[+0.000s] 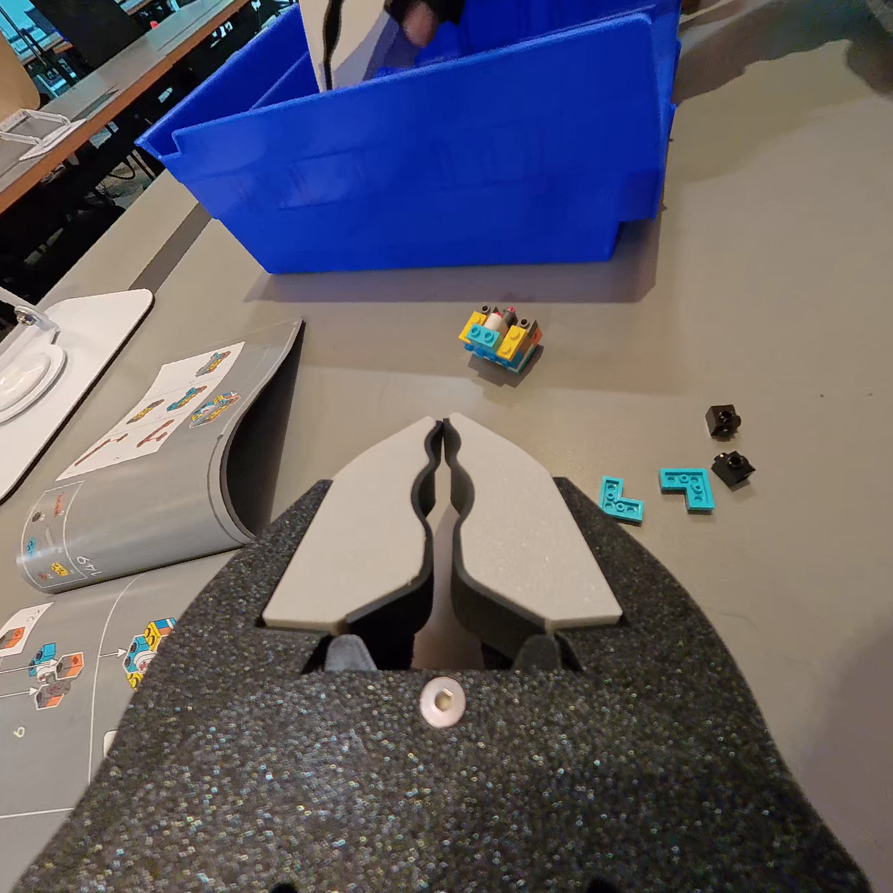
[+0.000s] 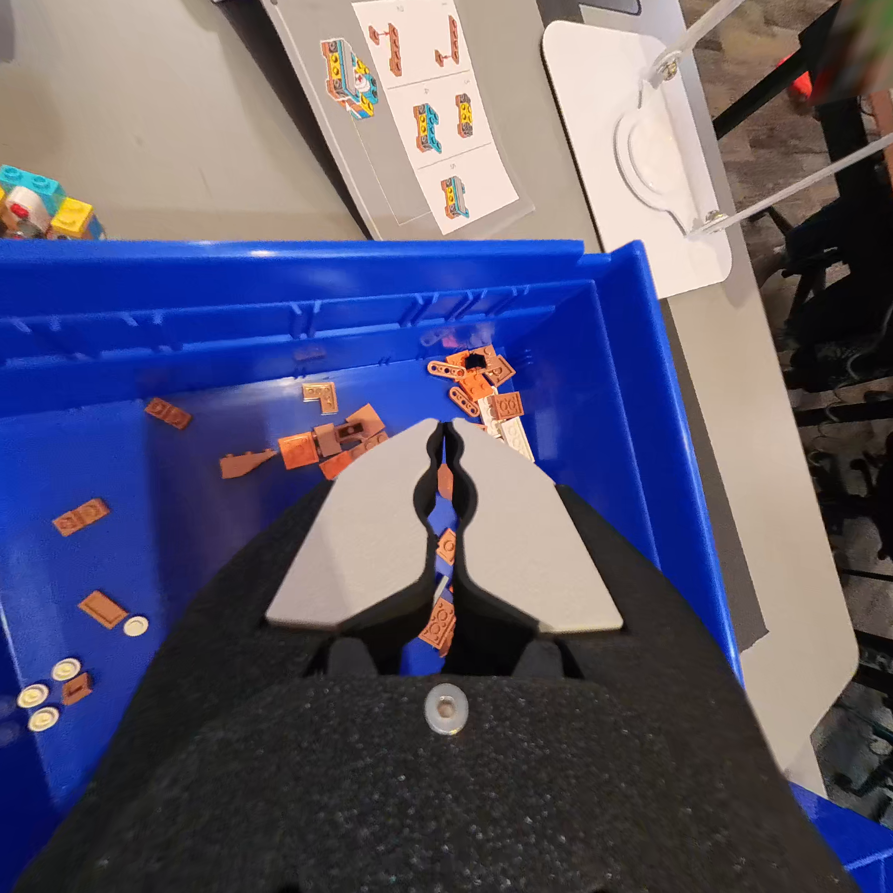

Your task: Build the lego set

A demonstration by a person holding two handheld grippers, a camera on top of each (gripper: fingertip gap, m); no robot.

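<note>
In the left wrist view my left gripper [image 1: 443, 423] is shut and empty, above the grey table. Ahead of it stands the small yellow, teal and white lego build [image 1: 500, 342]. To its right lie two teal L-shaped plates [image 1: 620, 498] [image 1: 688, 487] and two black bricks [image 1: 723, 421] [image 1: 732, 468]. In the right wrist view my right gripper [image 2: 444, 425] is shut and empty inside the blue bin [image 2: 290, 261], over several loose brown and orange pieces [image 2: 309, 447]. The build's edge also shows in that view [image 2: 43, 208].
The open instruction booklet [image 1: 159, 435] lies left of my left gripper and shows beyond the bin [image 2: 435, 111]. A white stand base [image 1: 82, 338] sits at the far left. Small white round pieces [image 2: 48, 696] lie in the bin's left part. The blue bin [image 1: 410, 169] stands behind the build. Left tips to right tips: about 25 cm. To the white stand base [image 1: 82, 338]: right tips about 30 cm, left tips about 40 cm.
</note>
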